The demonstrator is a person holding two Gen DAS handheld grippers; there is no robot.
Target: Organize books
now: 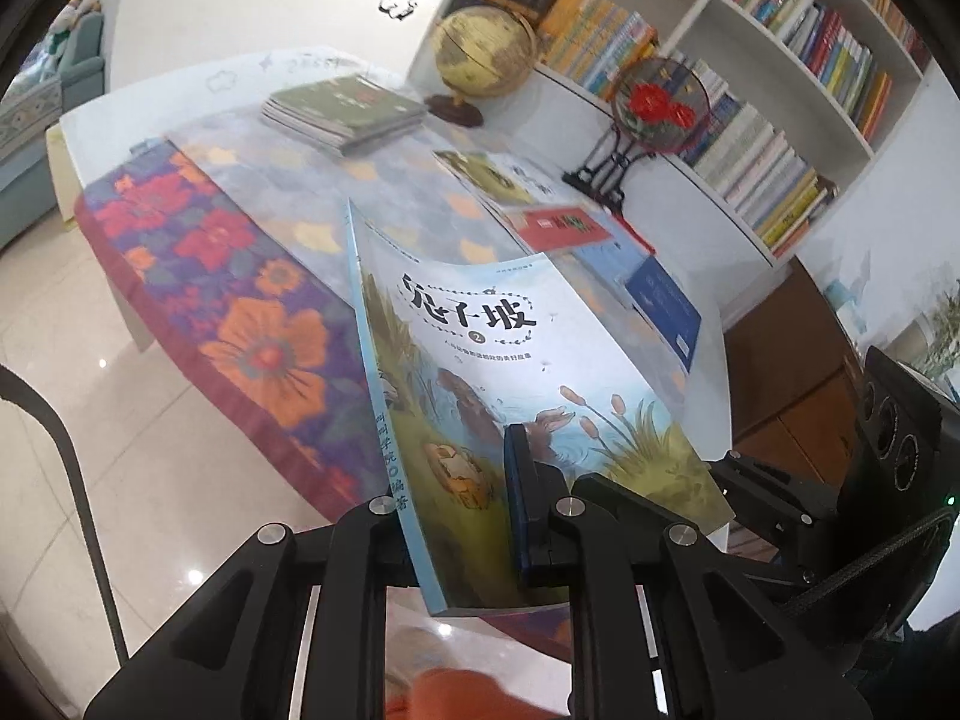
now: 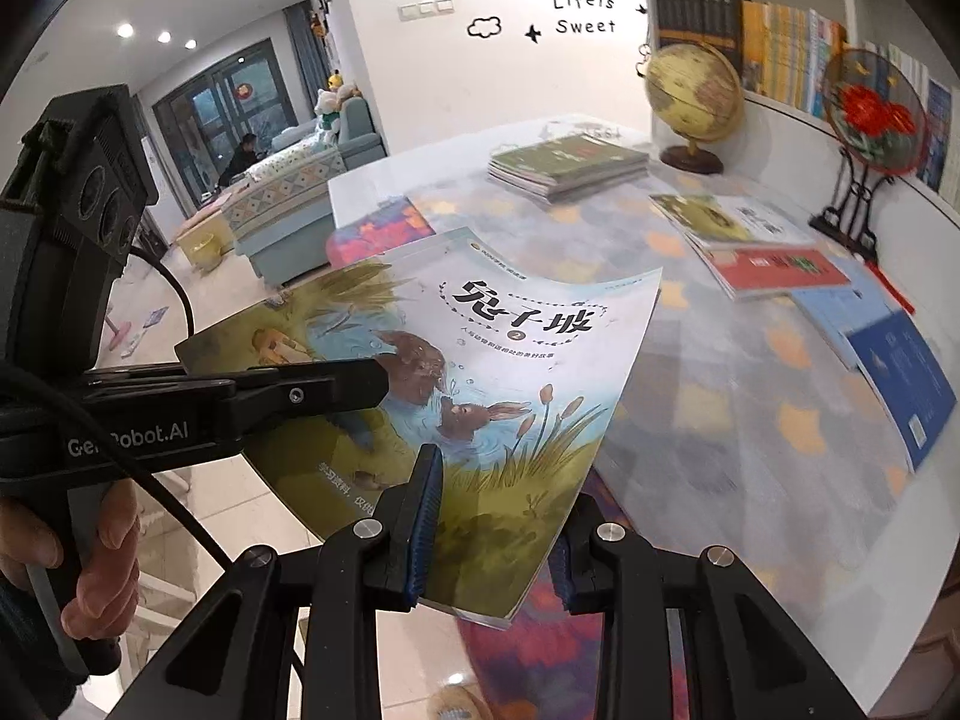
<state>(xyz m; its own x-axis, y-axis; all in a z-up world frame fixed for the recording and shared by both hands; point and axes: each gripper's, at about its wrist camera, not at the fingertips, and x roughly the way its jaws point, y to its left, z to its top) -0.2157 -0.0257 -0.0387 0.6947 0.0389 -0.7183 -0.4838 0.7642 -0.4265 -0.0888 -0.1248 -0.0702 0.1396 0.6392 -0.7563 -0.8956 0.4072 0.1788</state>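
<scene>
A thin picture book (image 1: 480, 330) with a pale blue cover and rabbits by a pond hangs tilted above the near edge of the table, held by both grippers. My left gripper (image 1: 456, 510) is shut on its lower spine side, one blue pad on the cover and the other finger under it. From the right wrist view, the same book (image 2: 510, 360) sits between my right gripper's (image 2: 495, 540) pads, shut on its lower right corner. The left gripper (image 2: 360, 381) reaches onto the cover from the left, with a hand (image 2: 96, 546) on its handle.
A stack of green books (image 1: 345, 111) lies at the far end of the table (image 1: 240, 276) with its floral cloth. Loose books, green (image 2: 726, 219), red (image 2: 774, 270) and blue (image 2: 900, 372), lie along the right side. A globe (image 2: 693, 96), a fan on a stand (image 2: 870, 114) and a full bookshelf (image 1: 780, 60) stand behind.
</scene>
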